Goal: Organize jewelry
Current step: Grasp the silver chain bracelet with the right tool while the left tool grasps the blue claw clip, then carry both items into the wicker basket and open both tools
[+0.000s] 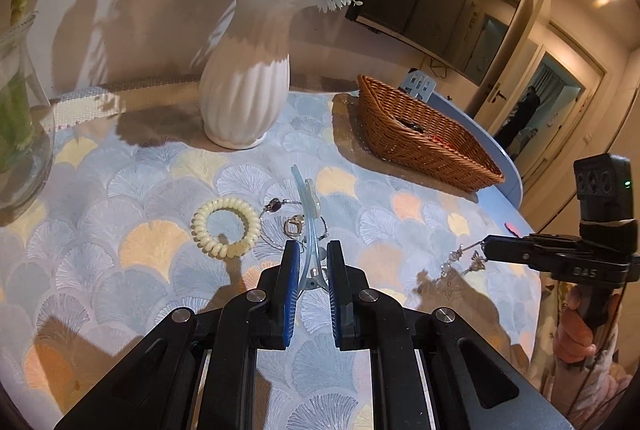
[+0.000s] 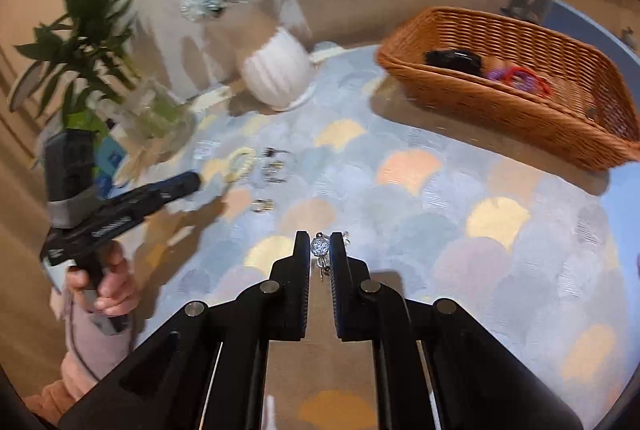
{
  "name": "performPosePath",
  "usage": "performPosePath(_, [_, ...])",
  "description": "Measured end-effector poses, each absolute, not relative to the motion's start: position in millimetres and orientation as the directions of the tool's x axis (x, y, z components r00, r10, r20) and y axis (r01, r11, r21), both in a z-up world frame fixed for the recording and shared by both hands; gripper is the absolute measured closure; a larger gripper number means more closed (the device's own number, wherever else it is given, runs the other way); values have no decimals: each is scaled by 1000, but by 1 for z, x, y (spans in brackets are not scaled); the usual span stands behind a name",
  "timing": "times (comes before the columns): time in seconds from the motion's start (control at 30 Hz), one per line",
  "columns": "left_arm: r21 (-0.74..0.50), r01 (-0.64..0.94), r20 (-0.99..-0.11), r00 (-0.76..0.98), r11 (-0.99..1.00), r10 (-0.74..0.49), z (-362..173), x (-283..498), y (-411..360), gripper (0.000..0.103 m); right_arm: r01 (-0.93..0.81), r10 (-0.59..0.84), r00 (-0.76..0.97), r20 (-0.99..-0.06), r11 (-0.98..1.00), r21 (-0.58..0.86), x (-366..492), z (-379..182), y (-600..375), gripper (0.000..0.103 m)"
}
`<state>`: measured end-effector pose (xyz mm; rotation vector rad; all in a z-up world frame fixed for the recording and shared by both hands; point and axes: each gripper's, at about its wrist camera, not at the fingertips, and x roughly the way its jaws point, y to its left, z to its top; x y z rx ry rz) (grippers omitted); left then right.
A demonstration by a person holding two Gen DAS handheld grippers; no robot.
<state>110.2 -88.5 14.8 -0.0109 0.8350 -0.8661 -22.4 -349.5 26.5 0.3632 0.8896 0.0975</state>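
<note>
My left gripper [image 1: 312,250] is shut on a pale blue translucent hair clip [image 1: 306,198] that sticks out forward past the fingertips. Just beyond lie a cream spiral hair tie [image 1: 226,226], a small ring [image 1: 294,226] and a thin wire bracelet [image 1: 276,208] on the patterned cloth. My right gripper [image 2: 320,244] is shut on a sparkly beaded piece of jewelry [image 2: 320,247]; from the left wrist, that gripper [image 1: 486,248] shows the piece dangling as a chain [image 1: 460,260]. A wicker basket [image 2: 480,98] at the far right holds a black item [image 2: 452,58] and red and purple ties [image 2: 520,76].
A white ribbed vase [image 1: 244,86] with flowers stands behind the jewelry. A glass vase [image 1: 20,134] with green stems sits at the far left. The round table's blue edge [image 1: 508,190] curves close behind the basket. A hand [image 1: 572,334] grips the right tool.
</note>
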Motion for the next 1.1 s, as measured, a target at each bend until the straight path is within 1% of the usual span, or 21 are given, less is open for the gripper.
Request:
performPosePath(0.1, [-327,671,-641,360,666,-678,15,109,-88,89,146,110,596,-795,959,242,-22,15,-358,91])
performPosePath(0.17, [-323,672,-642,362,667,-676,15,108,-89,89,186,64,582,-811,960,209,-24,7,-366,91])
performPosePath(0.23, [-320,673,-644,361,666,-674,15,108,-89,89,212,64,581,-811,951,227,-32,1,-380,89])
performPosePath(0.37, [-312,680,-649,357,663,-671,15,106,-92,89,224,46,578,-814,951,213,-39,-3,-394,78])
performPosePath(0.53, [-296,690,-657,355,661,-665,13,105,-96,89,143,101,575,-812,965,221,-24,-8,-383,76])
performPosePath(0.57, [-296,690,-659,354,661,-664,12,105,-96,89,122,95,569,-817,973,198,-18,-9,-378,76])
performPosePath(0.7, [-297,682,-665,355,669,-657,11,107,-95,89,93,-8,515,-857,995,47,4,-19,-362,76])
performPosePath(0.73, [-298,681,-663,356,669,-658,11,107,-94,89,65,-24,511,-859,998,11,7,-22,-357,74])
performPosePath(0.77, [-298,680,-662,358,669,-659,12,107,-94,89,33,-45,521,-852,999,-32,9,-23,-351,72])
performPosePath(0.83, [-297,676,-666,360,675,-654,11,107,-95,89,-41,-95,543,-834,989,-140,12,-25,-338,72])
performPosePath(0.93, [-281,676,-676,365,682,-640,10,106,-98,89,-111,-133,560,-818,966,-233,19,-27,-328,72])
performPosePath(1.0, [-275,681,-677,364,679,-640,10,105,-99,89,-133,-105,547,-830,969,-210,29,-25,-332,71])
performPosePath(1.1, [-267,687,-675,367,676,-640,11,103,-100,89,-146,-5,512,-859,985,-92,45,-22,-347,71])
